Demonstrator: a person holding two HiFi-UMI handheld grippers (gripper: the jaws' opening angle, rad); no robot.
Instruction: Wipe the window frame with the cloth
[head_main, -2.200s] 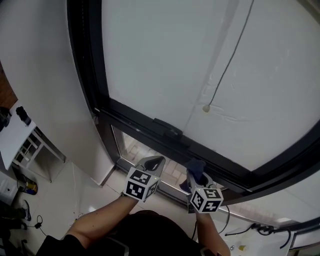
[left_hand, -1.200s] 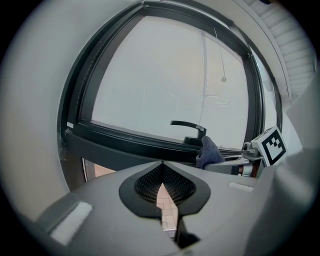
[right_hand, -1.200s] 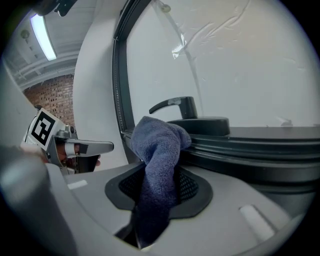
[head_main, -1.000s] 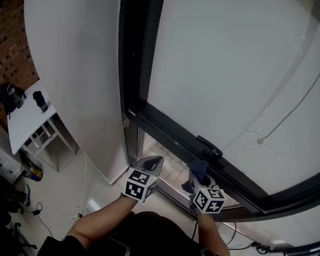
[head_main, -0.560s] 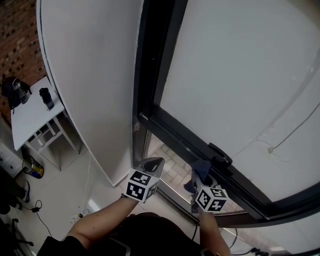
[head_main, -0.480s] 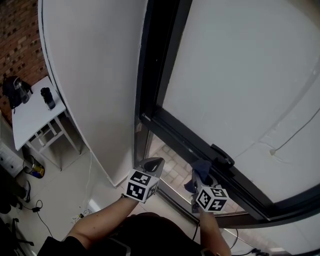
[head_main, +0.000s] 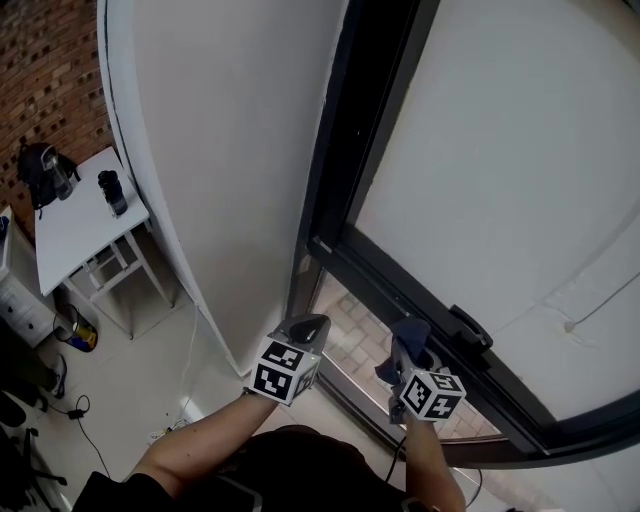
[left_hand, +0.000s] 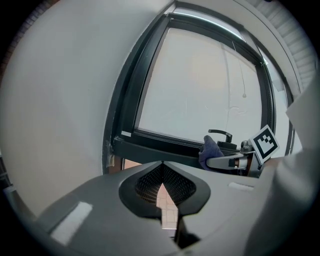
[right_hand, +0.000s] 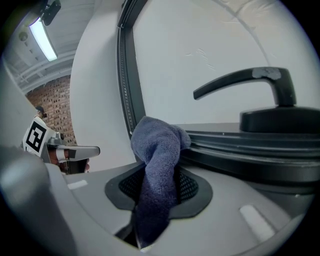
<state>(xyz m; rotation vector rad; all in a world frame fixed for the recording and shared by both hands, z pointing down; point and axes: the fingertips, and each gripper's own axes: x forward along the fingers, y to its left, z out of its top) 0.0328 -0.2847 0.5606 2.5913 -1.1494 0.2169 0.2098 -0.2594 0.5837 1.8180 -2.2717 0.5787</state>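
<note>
Still the same grip: dark blue terry cloth (right_hand: 156, 162) pinched low in the right gripper (right_hand: 159, 197), jaws clenched on its lower half, upper half bunched and flopping out above the tips. From the head view the cloth (head_main: 406, 338) sits just in front of the bottom rail of the black metal window frame (head_main: 385, 275); can't confirm actual contact. Black lever handle (right_hand: 250, 80) is on the rail just past the cloth, to its right.

Versus two seconds ago: the view has swung left. The frame's corner and upright, then near the left edge, now sit mid-picture, and the handle (head_main: 468, 326) has gone from left of the right gripper (head_main: 408, 345) to its right. Both grippers keep about the same spots in the picture.

Left gripper (left_hand: 162, 186): jaws brought together, nothing between them, only a thin slit showing floor tile. It hangs in free air left of the right one, short of the frame, touching nothing (head_main: 305, 328).

Further out: frosted white pane (head_main: 520, 150) above the rail, curved white wall panel (head_main: 230, 150) left of the upright, then a small white table (head_main: 75, 230) with a black bottle (head_main: 113, 192), red brick wall (head_main: 40, 70) behind.
</note>
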